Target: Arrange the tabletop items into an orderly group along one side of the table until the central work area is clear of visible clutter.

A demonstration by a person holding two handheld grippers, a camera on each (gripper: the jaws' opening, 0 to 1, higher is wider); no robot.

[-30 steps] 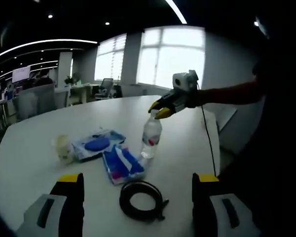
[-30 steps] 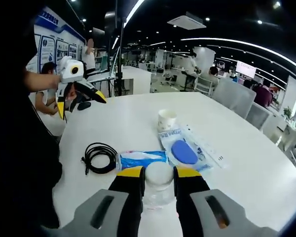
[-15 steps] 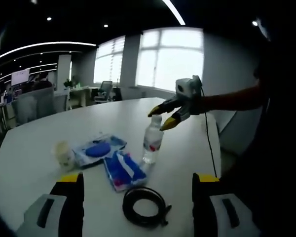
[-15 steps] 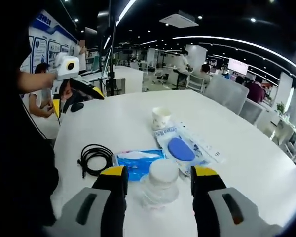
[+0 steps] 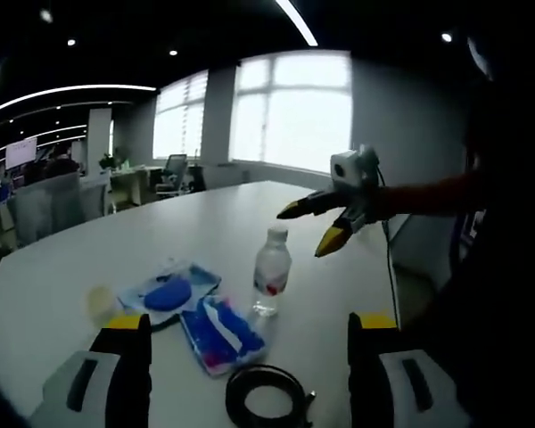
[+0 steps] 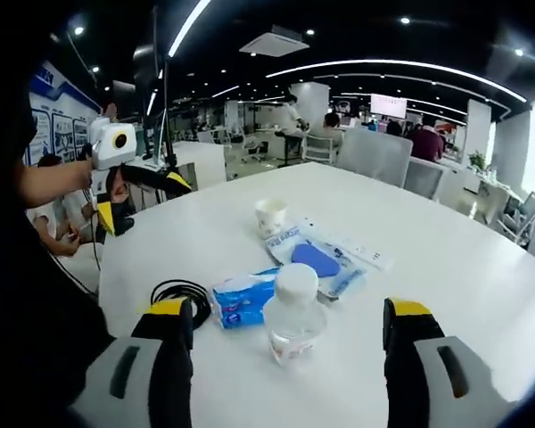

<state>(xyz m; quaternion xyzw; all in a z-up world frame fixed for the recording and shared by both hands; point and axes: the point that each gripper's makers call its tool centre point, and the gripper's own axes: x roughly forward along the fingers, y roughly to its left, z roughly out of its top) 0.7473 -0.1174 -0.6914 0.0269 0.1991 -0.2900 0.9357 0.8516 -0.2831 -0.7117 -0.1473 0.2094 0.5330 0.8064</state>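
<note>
Clear water bottle stands freed; right gripper now wide, backed off.

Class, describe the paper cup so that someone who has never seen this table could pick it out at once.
On the round white table, find the cluster of flat blue packets. The paper cup stands upright just beyond them, pale and open-topped, shorter than the capped clear bottle.

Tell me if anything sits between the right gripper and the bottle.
Nothing visible does. The right gripper is open, and the bottle stands upright on the table between its jaws, untouched. The tissue pack lies just beyond.
</note>
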